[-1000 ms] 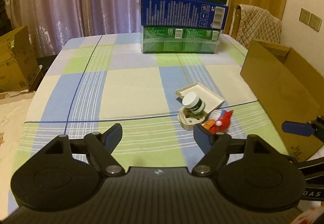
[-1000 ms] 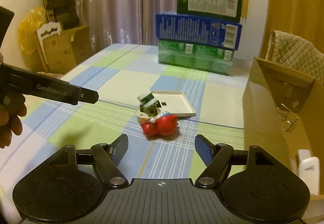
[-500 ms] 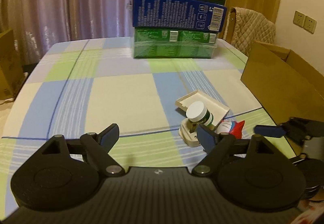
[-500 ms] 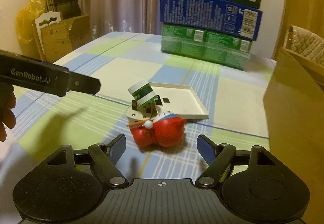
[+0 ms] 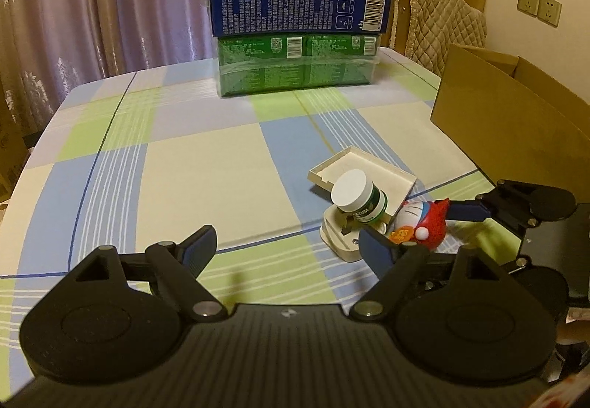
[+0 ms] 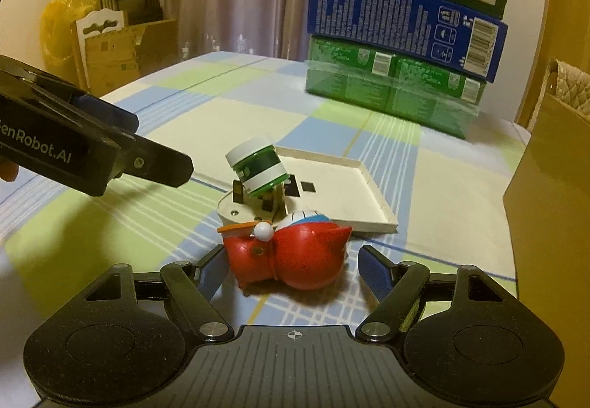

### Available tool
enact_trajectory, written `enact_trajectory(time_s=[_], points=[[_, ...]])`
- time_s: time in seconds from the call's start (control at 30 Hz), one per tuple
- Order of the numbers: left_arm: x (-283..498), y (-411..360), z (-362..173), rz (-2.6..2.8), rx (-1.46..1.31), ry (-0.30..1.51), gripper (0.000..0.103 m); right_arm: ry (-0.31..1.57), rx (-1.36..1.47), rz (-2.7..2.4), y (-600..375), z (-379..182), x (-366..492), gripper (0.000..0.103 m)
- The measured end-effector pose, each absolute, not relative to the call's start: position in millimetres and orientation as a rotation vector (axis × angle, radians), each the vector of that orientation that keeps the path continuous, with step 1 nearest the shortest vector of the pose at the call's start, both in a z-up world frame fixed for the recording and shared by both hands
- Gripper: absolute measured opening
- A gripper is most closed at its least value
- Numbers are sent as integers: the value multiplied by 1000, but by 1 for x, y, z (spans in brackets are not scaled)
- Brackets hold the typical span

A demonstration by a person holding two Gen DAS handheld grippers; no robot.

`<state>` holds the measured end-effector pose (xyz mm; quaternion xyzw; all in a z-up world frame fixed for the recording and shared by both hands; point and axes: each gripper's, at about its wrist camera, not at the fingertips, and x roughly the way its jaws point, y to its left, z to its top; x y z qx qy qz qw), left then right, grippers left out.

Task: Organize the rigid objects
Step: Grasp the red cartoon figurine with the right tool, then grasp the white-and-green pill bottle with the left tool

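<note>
A red toy figure (image 6: 295, 256) lies on its side on the checked tablecloth; it also shows in the left wrist view (image 5: 424, 223). Behind it a green-and-white jar (image 6: 258, 166) leans tilted on a white plug adapter (image 6: 236, 210), next to a shallow white tray lid (image 6: 343, 186). My right gripper (image 6: 285, 269) is open, its fingers on either side of the toy, not touching it. My left gripper (image 5: 287, 242) is open and empty, just left of the pile; its right finger is near the adapter (image 5: 341, 236).
A stack of green, blue and dark green boxes (image 5: 298, 39) stands at the table's far side. An open cardboard box (image 5: 516, 116) stands at the right. A chair with a quilted cover (image 5: 442, 24) is behind it. Cardboard and a yellow bag (image 6: 62, 24) are off the table's left.
Both grippers have moved forward toward the pile. The right gripper's open fingers now straddle the red toy. The left gripper has come closer to the jar and adapter.
</note>
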<state>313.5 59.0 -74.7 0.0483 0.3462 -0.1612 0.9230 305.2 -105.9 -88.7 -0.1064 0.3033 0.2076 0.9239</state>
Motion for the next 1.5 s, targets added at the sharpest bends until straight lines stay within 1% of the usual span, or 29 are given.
enact_trajectory(time_s=[0.1, 0.13, 0.27, 0.6, 0.77, 0.87, 0.93, 1.0, 1.1, 1.33, 1.5], points=[[315, 60, -77, -333, 87, 714, 81, 623, -223, 435, -104, -90, 307, 73], [315, 59, -77, -333, 85, 715, 81, 623, -228, 433, -103, -90, 307, 70], [316, 59, -78, -335, 80, 714, 81, 613, -234, 419, -102, -88, 306, 65], [319, 48, -80, -379, 70, 691, 81, 613, -161, 275, -124, -76, 302, 65], [324, 37, -81, -419, 49, 677, 78, 620, -135, 231, -136, -72, 301, 64], [329, 30, -84, -421, 37, 675, 71, 621, -123, 216, -141, -71, 299, 65], [331, 25, -86, -409, 51, 669, 63, 624, -118, 211, -144, -71, 298, 64], [332, 20, -87, -414, 68, 658, 59, 625, -115, 207, -145, -71, 297, 64], [334, 12, -88, -435, 75, 669, 55, 629, -110, 201, -148, -72, 297, 64], [335, 3, -92, -414, 109, 675, 38, 629, -96, 201, -150, -71, 296, 64], [334, 5, -91, -402, 106, 675, 37, 626, -92, 198, -149, -70, 294, 64]])
